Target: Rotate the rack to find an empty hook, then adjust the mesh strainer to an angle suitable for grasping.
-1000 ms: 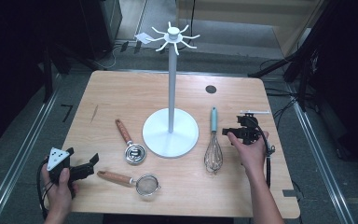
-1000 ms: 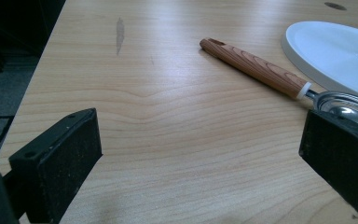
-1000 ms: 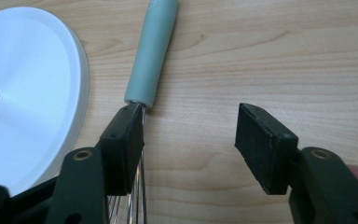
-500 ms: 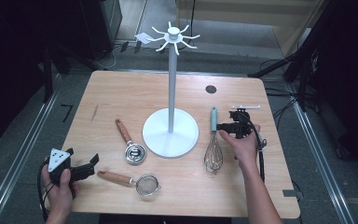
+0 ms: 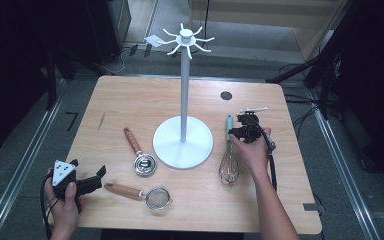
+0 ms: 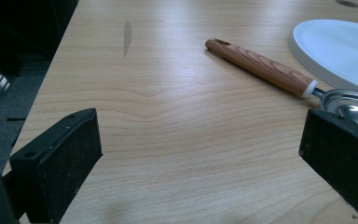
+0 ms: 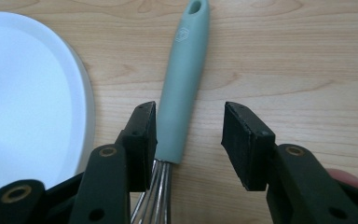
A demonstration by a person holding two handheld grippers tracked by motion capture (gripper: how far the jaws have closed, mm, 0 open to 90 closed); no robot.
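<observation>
Grasp step: the right claw (image 7: 189,140), half-open and just closing, straddles the whisk (image 7: 182,88) handle unclamped; the grip must be completed next.

The left claw (image 6: 200,158) is held wide, empty, above the table (image 6: 168,116).

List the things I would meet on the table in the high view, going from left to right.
Left gripper → wooden-handled strainer → white stand → whisk → right gripper. I leave out the wooden-handled scoop, since it overlaps the strainer's span.

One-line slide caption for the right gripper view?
Right gripper, jaws closing, straddles the whisk handle beside the white stand base.
</observation>
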